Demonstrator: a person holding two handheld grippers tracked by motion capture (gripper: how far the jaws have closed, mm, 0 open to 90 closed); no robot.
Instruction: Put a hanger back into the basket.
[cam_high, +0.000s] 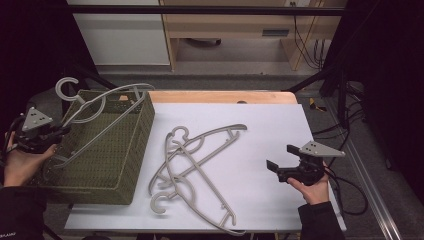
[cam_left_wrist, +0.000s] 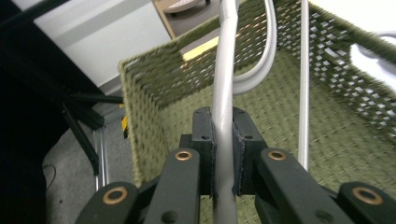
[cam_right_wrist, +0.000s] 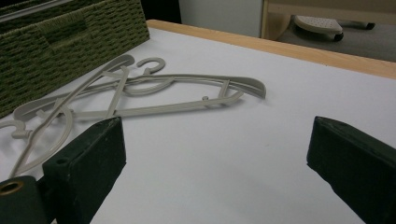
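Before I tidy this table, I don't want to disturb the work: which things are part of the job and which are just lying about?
In the job:
- held hanger, clamped in the left gripper
- basket
- two loose hangers on the table
- right gripper, open

Lying about:
- floor cables
- wooden cabinet

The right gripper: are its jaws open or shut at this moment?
Open. The right gripper has its two black jaws standing wide apart, with bare white table between them and nothing held.

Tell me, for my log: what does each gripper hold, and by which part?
Left gripper: a hanger over the basket, clamped by its arm. Right gripper: nothing.
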